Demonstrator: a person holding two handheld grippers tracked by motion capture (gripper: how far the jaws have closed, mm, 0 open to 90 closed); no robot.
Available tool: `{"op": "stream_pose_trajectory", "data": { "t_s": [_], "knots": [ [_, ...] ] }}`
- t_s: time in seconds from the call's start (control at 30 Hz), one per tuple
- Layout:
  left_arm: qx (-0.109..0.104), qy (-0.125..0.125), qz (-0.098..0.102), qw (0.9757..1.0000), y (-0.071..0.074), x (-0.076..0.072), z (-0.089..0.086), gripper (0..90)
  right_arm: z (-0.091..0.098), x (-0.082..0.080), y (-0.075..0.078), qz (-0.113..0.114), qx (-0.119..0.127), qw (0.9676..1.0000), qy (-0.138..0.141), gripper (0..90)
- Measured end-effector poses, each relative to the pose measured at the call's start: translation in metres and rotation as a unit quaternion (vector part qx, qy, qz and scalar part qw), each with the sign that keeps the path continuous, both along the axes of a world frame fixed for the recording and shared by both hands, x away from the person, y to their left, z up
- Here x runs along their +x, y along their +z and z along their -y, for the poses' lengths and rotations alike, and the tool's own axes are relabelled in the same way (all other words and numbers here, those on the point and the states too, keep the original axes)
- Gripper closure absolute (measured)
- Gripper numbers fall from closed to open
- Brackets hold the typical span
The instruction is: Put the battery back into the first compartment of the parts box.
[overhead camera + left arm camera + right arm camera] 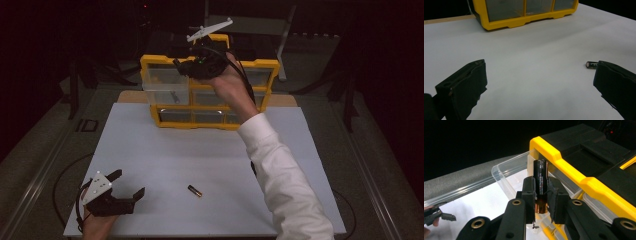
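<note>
**Holding a battery over the open drawer**

Spreading across the lower half of the high view, the white table top (210, 150) lies mostly bare, with dark floor beyond its left and right edges. At upper centre stands the yellow organizer (210, 92), its clear drawer (165, 90) pulled out toward the left of the frame, a small metal part lying in it. A second battery (195, 190) lies alone on the board, lower centre, well apart from the cabinet.

The right gripper (187, 67) is raised in front of the organizer's top, above the drawer. In the right gripper view its jaws are clamped on a dark battery (540, 183), held upright between the pads, with the drawer's clear rim (506, 173) just behind and below it and the yellow frame to the right.

The left gripper (127, 185) rests at the lower left corner of the board, jaws wide apart and holding nothing; in the left gripper view the loose battery (591, 65) lies just beside its right jaw.
</note>
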State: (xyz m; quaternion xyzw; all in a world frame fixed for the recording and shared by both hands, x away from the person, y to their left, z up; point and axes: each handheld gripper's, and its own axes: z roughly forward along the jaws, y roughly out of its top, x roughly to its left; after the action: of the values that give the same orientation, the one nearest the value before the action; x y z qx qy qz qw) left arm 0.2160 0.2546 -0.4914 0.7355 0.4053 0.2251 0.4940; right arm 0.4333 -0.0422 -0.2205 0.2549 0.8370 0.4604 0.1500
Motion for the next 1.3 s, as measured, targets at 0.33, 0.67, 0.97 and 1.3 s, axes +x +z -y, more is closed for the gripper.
{"op": "stream_pose_trajectory", "data": {
  "t_s": [0.33,0.67,0.97,1.3],
  "knots": [
    [-0.001,0.002,0.000,1.0000,0.000,-0.001,-0.002,0.0,-0.012,0.006,-0.004,-0.009,-0.017,0.9996,-0.022,76.8],
    [-0.001,0.001,0.000,1.0000,0.000,0.000,-0.002,0.0,-0.015,0.012,-0.015,-0.034,-0.021,0.9987,-0.030,39.4],
    [0.000,0.001,0.000,1.0000,0.000,0.000,-0.001,0.0,-0.004,0.002,-0.015,-0.020,-0.046,0.9981,-0.036,19.2],
    [0.000,0.000,-0.001,1.0000,0.000,0.000,0.000,0.0,0.010,-0.009,-0.026,-0.024,-0.073,0.9965,-0.033,14.2]
  ]
}}
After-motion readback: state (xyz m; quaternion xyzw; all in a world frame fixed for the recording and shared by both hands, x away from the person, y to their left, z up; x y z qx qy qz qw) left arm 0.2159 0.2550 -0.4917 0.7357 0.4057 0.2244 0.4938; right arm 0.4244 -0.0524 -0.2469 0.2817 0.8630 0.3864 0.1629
